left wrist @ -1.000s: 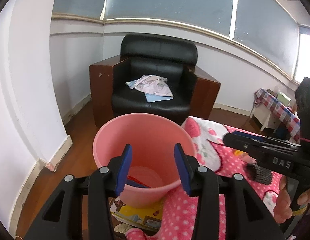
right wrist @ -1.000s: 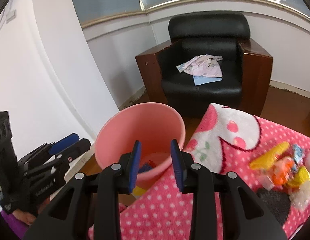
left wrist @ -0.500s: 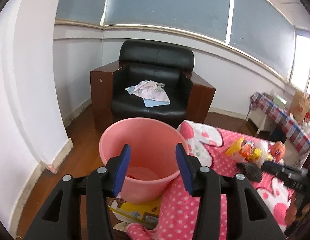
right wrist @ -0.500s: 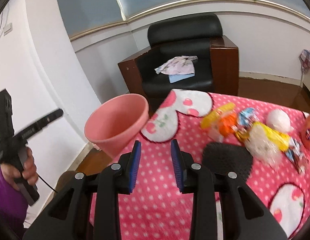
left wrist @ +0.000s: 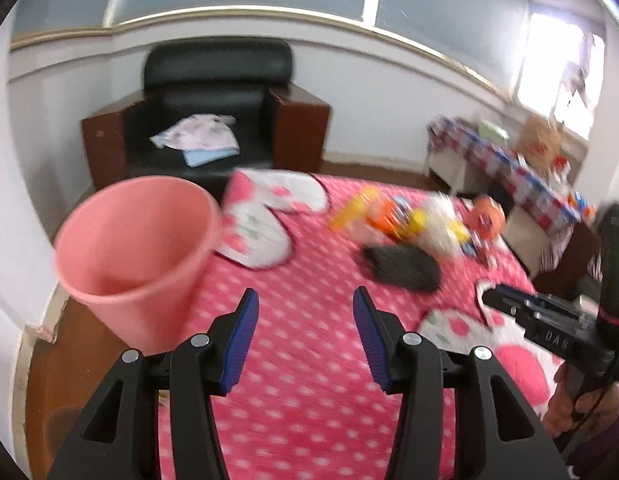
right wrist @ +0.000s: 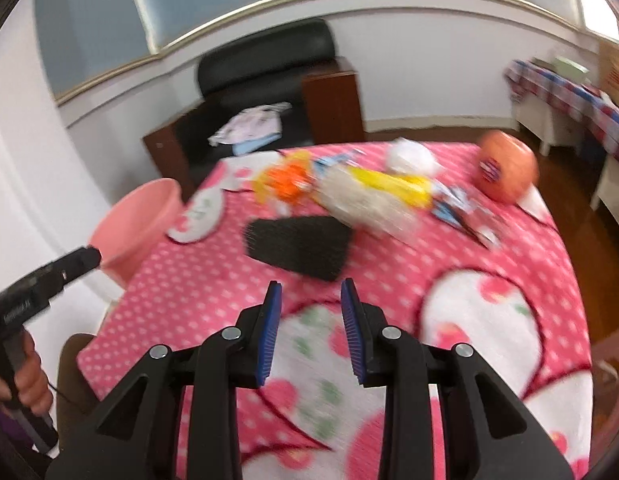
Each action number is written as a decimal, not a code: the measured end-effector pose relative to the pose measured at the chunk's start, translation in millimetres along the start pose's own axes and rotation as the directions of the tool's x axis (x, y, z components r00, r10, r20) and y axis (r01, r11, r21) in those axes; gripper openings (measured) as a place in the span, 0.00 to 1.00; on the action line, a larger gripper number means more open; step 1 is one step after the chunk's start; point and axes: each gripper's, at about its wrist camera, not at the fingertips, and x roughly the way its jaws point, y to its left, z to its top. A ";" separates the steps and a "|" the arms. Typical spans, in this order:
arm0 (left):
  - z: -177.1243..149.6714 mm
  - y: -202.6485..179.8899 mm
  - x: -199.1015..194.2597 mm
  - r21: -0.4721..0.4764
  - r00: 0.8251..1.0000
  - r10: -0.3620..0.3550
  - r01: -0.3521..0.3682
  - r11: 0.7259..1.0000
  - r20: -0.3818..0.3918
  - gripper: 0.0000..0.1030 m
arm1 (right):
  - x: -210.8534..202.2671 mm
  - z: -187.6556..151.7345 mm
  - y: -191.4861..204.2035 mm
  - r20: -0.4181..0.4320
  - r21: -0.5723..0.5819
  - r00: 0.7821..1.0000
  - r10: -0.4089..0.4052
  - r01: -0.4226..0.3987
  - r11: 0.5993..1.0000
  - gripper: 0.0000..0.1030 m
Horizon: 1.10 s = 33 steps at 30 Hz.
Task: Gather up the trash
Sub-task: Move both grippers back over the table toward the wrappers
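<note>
Pink polka-dot cloth (left wrist: 309, 340) printed with white cartoon shapes covers the table that fills both wrist views, and the black mesh pad (right wrist: 299, 250) lying on it serves as the landmark for everything else.

Just beyond the pad, toward the far table edge, sits the pile of trash (right wrist: 349, 190): orange and yellow wrappers, a pale crinkled plastic bag and blue-and-white packets, all blurred and partly overlapping, so single pieces are hard to separate. A white crumpled ball (right wrist: 411, 156) lies behind that pile, and an orange round packet (right wrist: 507, 172) rests well to the right of the pad near the table's far right corner.

Left of the pad, off the table edge, stands the pink plastic bin (left wrist: 133, 256); its inside cannot be made out here. Behind the pad, past the table, a black leather armchair (left wrist: 213, 92) holds some folded cloth (left wrist: 197, 140).

On the near side of the pad the right gripper (right wrist: 311, 304) hovers over the cloth, its blue-padded jaws a modest way apart with nothing between them. Also on the near side but further left, the left gripper (left wrist: 305, 312) hangs above the cloth with its jaws spread wider and likewise empty. Each gripper's handle and the hand on it show at the edge of the other's view.
</note>
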 end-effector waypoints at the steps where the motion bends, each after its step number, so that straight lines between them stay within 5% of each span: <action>1: -5.0 -11.4 6.7 0.018 1.000 -0.001 0.001 1.000 -0.021 0.47 | -1.4 -4.4 -6.4 -0.003 0.017 1.000 -0.006 0.006 1.000 0.31; 7: -17.9 -43.6 35.5 0.078 0.990 -0.021 0.032 0.996 -0.137 0.52 | -4.0 -15.3 -35.0 -0.013 0.112 1.000 -0.018 0.019 0.994 0.31; 9: -17.4 -45.0 36.6 0.069 0.989 -0.034 0.044 0.997 -0.141 0.56 | -4.8 -13.6 -41.1 -0.011 0.133 1.000 -0.020 0.022 0.991 0.31; 11: -14.7 -42.8 35.6 0.053 0.990 -0.049 0.057 0.997 -0.132 0.65 | -6.8 -14.4 -49.3 -0.003 0.153 1.000 -0.025 0.025 0.988 0.47; 20: -14.3 -53.0 43.7 0.055 0.975 -0.145 0.157 0.986 -0.169 0.69 | -12.8 -12.6 -69.2 0.036 0.191 0.998 -0.055 0.047 0.981 0.48; 24: -13.8 -60.8 51.0 0.079 0.968 -0.147 0.166 0.983 -0.204 0.69 | -16.4 -8.7 -72.4 0.061 0.178 0.995 -0.080 0.068 0.982 0.48; 28: 1.2 -60.7 57.4 0.102 0.980 -0.103 0.122 0.987 -0.171 0.67 | -14.7 -2.7 -74.9 0.066 0.173 0.996 -0.066 0.054 0.983 0.48; 33: 37.3 -53.8 62.5 0.108 0.992 -0.073 0.085 0.990 -0.107 0.50 | -11.7 12.4 -78.2 0.081 0.159 0.995 -0.051 0.038 0.987 0.48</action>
